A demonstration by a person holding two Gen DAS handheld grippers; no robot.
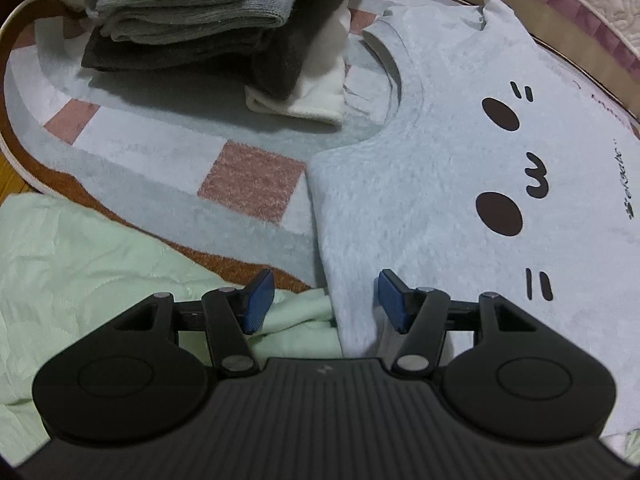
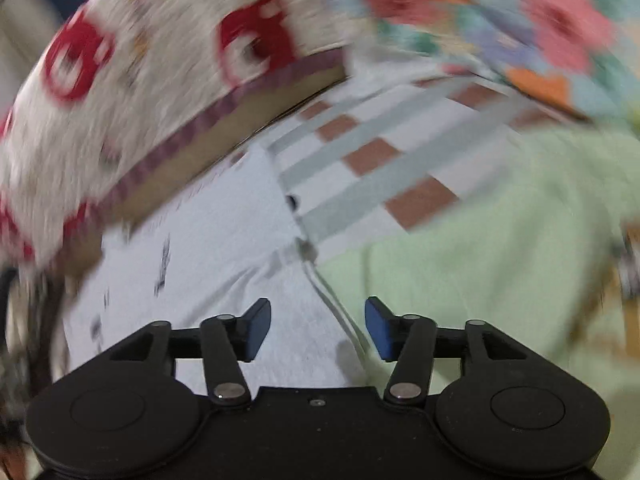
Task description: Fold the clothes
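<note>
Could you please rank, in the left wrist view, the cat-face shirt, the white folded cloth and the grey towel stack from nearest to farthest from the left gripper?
From the left gripper:
1. Cat-face shirt, under the right finger.
2. White folded cloth, ahead, centre.
3. Grey towel stack, far upper left.

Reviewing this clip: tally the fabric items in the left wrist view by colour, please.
Light blue cat-face shirt: 1
Pale green cloth: 1
Checked rug: 1
Stack of grey folded items with a white piece: 1 stack; individual count unclear
Total: 4
</note>
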